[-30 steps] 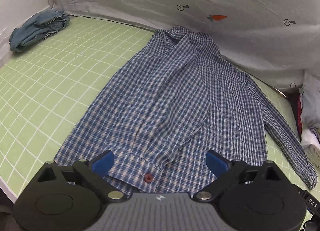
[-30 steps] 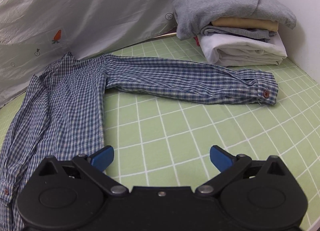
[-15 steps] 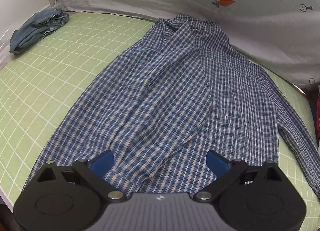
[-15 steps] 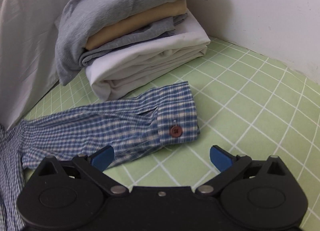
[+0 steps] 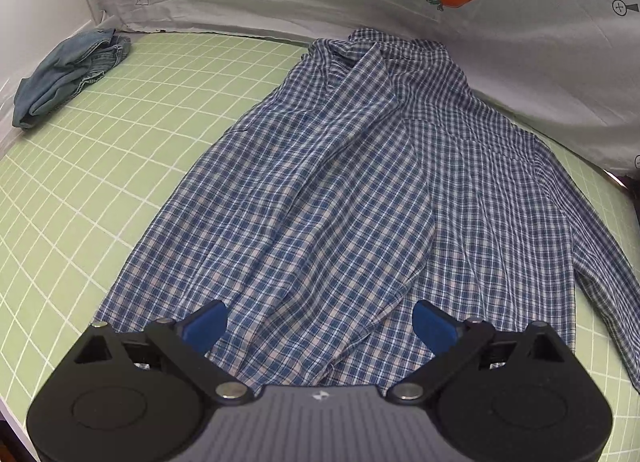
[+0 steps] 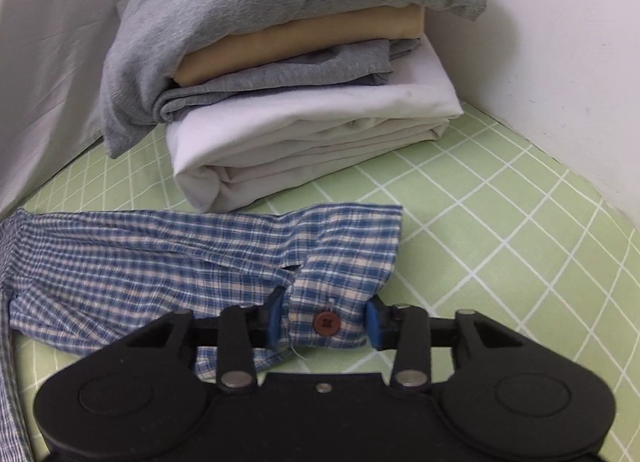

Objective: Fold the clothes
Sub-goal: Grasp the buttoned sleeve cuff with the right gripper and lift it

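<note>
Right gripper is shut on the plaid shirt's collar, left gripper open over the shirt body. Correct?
Not quite. The right gripper is shut on the sleeve cuff of the plaid shirt, by its brown button, not the collar; the right wrist view shows it. The left gripper is open.

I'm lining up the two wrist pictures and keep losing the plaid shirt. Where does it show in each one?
Left wrist: the plaid shirt fills the centre, collar at the top, body spread in front of the open left gripper.
Right wrist: only its sleeve lies across the lower left; the right gripper is shut on the sleeve cuff.
Shared landmark: the green grid mat.
</note>
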Motion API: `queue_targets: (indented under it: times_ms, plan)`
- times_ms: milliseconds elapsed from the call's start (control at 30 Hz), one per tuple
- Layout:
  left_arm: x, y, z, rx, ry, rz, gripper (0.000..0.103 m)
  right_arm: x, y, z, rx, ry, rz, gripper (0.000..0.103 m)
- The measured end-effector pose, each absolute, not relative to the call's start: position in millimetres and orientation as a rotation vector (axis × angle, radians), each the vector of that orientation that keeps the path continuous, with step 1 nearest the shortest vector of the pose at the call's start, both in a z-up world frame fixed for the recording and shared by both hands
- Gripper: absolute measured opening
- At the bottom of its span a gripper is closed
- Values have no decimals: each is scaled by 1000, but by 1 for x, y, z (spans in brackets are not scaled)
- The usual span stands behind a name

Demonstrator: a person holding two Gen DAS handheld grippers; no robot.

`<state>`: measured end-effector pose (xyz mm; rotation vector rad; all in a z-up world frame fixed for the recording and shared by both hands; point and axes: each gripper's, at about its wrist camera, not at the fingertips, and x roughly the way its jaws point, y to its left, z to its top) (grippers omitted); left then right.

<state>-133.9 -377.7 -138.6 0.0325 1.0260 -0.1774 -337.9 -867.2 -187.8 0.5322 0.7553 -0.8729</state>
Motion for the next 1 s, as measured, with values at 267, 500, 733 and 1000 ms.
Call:
queue_targets:
  times_ms: [267, 500, 733, 1000]
  plan:
    - [-121, -348, -129, 78, 1002, -169, 98, -333, -817, -145, 319, 689, -817, 28]
    - [-100, -319, -122, 90, 1007, -179, 98, -306, -756, -107, 190, 608, -733, 28]
    - [-71, -300, -128, 99, 1017, -184, 98, -251, -698, -96, 119, 592, -617, 28]
    - [-15, -298, -147, 89, 1032, -181, 98, -155, -645, -108, 77, 624, -412, 27]
